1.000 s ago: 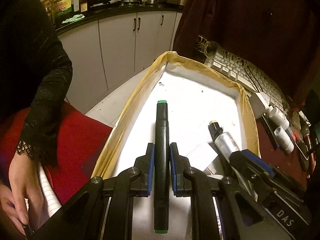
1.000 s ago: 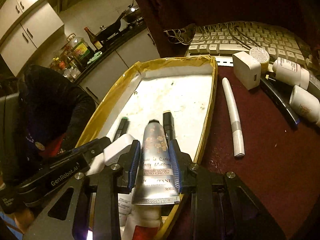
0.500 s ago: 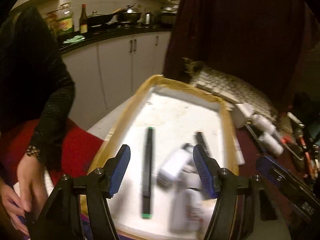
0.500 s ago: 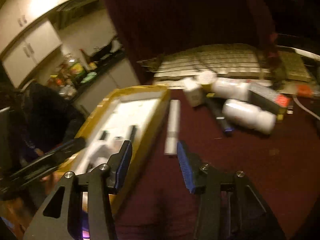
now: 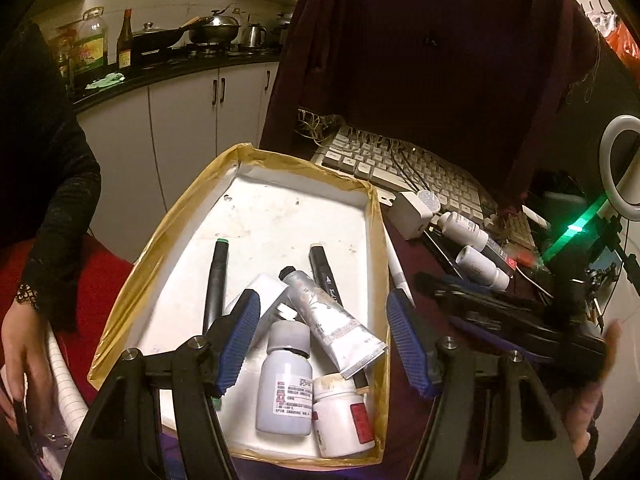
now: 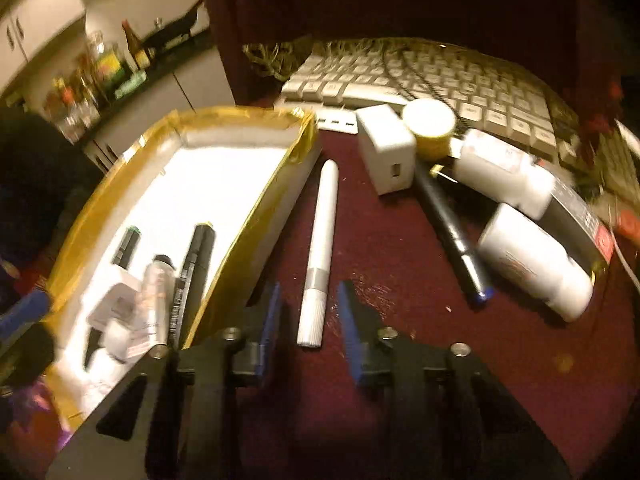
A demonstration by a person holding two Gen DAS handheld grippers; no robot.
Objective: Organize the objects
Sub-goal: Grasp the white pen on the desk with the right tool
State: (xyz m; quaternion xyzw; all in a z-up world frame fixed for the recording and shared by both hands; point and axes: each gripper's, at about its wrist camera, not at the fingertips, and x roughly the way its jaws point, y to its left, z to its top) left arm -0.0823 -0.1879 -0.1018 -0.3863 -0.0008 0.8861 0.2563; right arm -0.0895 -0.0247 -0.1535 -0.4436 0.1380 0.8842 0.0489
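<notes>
A white tray with a yellow taped rim (image 5: 192,196) (image 6: 240,114) holds a green-capped marker (image 5: 215,280), a black marker (image 5: 325,276), a silver hand cream tube (image 5: 332,320), a grey bottle (image 5: 286,384) and a white bottle (image 5: 340,416). My left gripper (image 5: 322,344) is open and empty above the tray's near end. My right gripper (image 6: 308,320) is open, low over the maroon table, with the near end of a white pen (image 6: 320,256) between its fingers, not touching.
To the right of the tray lie a white charger cube (image 6: 386,152), a yellow-sided jar (image 6: 430,124), a dark pen (image 6: 452,236), two white bottles (image 6: 532,260) and a keyboard (image 6: 440,76). A ring light (image 5: 620,172) stands far right. A person sits on the left (image 5: 36,200).
My left gripper let go of the green-capped marker in the tray and rose. My right gripper released the hand cream tube, swung right out of the tray and came down around the white pen.
</notes>
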